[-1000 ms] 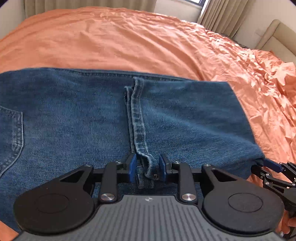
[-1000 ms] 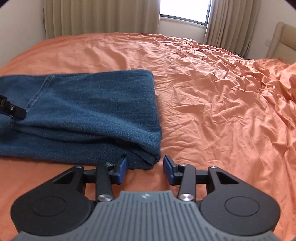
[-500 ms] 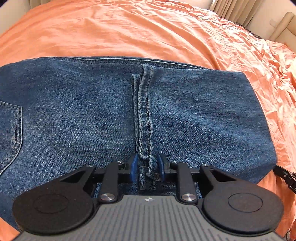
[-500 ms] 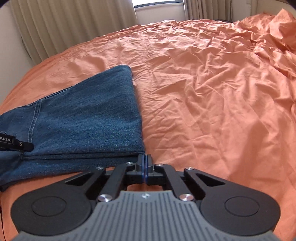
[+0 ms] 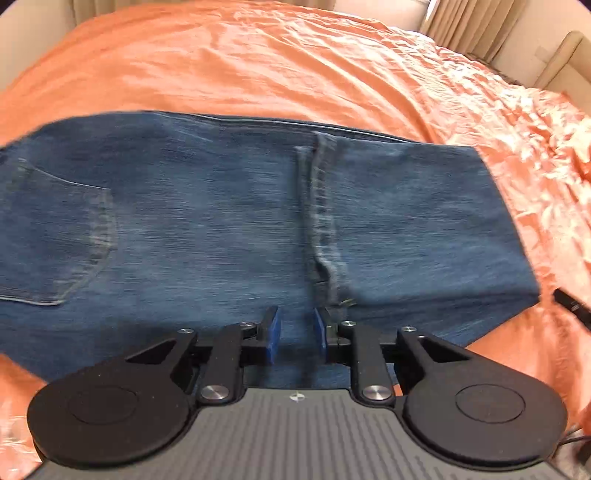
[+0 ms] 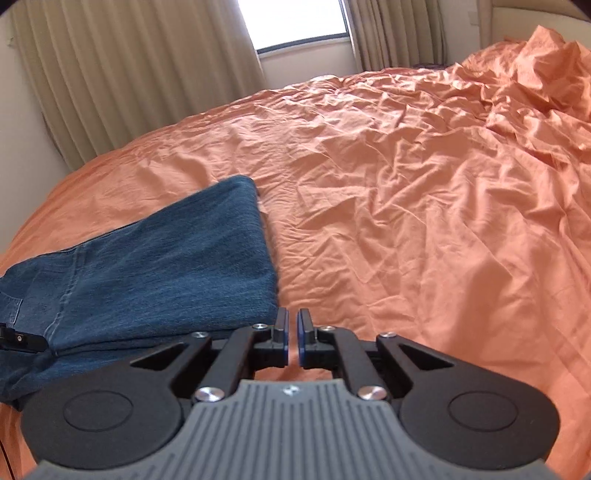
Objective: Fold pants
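We saw a wrinkled orange bedsheet (image 6: 424, 229) covering the bed, beige curtains (image 6: 122, 74) flanking a bright window (image 6: 295, 22), pale walls, and what may have been a beige headboard (image 5: 565, 62).

Pants (image 5: 229, 221) on bed (image 5: 295, 66) (lengthwise fold)

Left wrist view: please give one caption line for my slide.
Open left gripper above folded blue jeans on an orange bedsheet.

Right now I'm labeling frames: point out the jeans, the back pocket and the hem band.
jeans (image 6: 177, 280), right wrist view, on the top folded layer.
back pocket (image 5: 55, 236), left wrist view, on the pocket panel.
hem band (image 5: 321, 206), left wrist view, on the stitched strip.
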A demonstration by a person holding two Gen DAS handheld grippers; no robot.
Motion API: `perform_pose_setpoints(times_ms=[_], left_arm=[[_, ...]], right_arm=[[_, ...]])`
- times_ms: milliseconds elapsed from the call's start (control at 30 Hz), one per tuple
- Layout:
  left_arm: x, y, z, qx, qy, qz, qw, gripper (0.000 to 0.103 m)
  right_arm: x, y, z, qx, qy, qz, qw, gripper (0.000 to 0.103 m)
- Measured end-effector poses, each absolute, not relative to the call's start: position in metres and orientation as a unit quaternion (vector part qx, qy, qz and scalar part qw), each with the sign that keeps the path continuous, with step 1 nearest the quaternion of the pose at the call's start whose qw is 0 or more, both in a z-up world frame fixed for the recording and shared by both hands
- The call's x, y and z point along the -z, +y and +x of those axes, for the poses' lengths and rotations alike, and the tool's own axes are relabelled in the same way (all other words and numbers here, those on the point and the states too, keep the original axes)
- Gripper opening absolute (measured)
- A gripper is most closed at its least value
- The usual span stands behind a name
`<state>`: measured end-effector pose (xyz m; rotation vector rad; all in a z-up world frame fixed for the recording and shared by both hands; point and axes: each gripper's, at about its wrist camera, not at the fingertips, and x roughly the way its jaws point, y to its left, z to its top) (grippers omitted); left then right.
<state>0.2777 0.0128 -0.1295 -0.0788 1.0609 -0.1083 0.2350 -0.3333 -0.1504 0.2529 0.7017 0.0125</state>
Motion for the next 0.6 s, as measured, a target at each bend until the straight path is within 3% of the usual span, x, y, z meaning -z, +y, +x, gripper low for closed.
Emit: perform_pose_setpoints(times_ms=[133, 333, 467, 600], left_arm=[[0.116, 0.053, 0.257, 0.045, 0.471, -0.093, 0.876, 0.026], [0.103, 0.118, 0.224, -0.031, 0.413, -0.183, 0.892, 0.031], [0.097, 0.171, 0.203, -0.073, 0.367, -0.266, 0.888, 0.042], [0.101, 0.227, 0.179, -0.165, 0.294, -0.356, 0.871, 0.043]], right_arm=[[0.141, -0.319, 0.228, -0.034, 0.320, 0.100, 0.941, 0.012], [0.136, -0.295, 0.229, -0.050, 0.325, 0.056, 0.943, 0.013], [0.130, -0.274, 0.233, -0.075, 0.329, 0.032, 0.941, 0.014], [0.117, -0.243, 0.241, -0.105, 0.331, 0.017, 0.938, 0.015]])
